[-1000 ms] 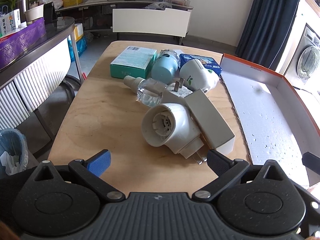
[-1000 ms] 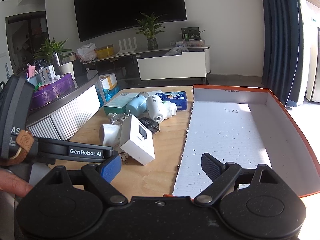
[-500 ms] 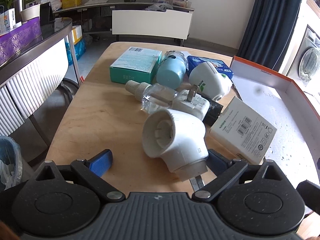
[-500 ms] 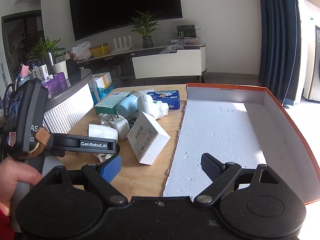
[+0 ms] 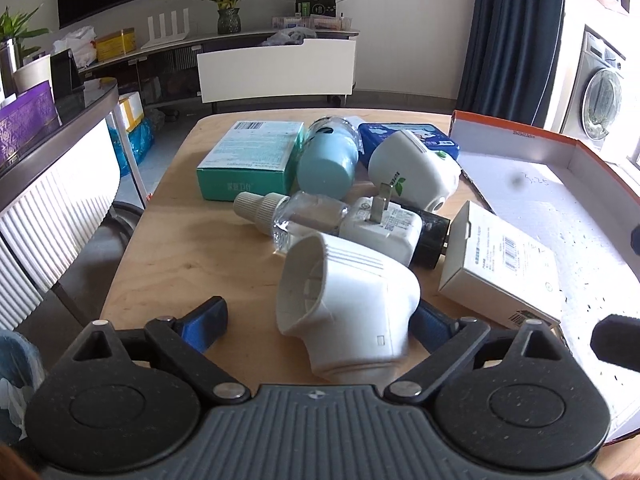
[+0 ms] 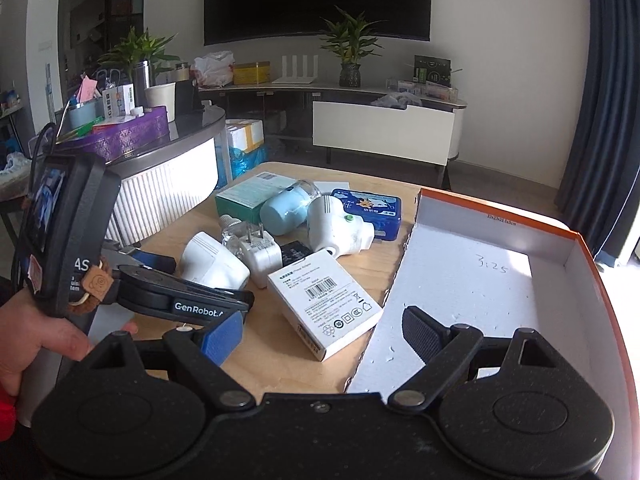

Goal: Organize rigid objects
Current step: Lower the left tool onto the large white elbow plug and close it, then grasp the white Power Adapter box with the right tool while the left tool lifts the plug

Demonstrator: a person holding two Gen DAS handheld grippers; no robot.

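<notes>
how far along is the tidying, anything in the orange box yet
Nothing is sorted yet: the orange-rimmed cardboard box holds no items, though the flat white barcode box leans over its edge. In hand: the left gripper is closing around the white angled plug-in device, not yet clamped. The right gripper is open, holding nothing. The rest of the pile, including the green carton, is still on the wooden table.

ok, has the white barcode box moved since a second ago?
Yes. The white box has tipped over toward the tray, away from the green box, and now lies label-up with a corner at the tray's edge.
</notes>
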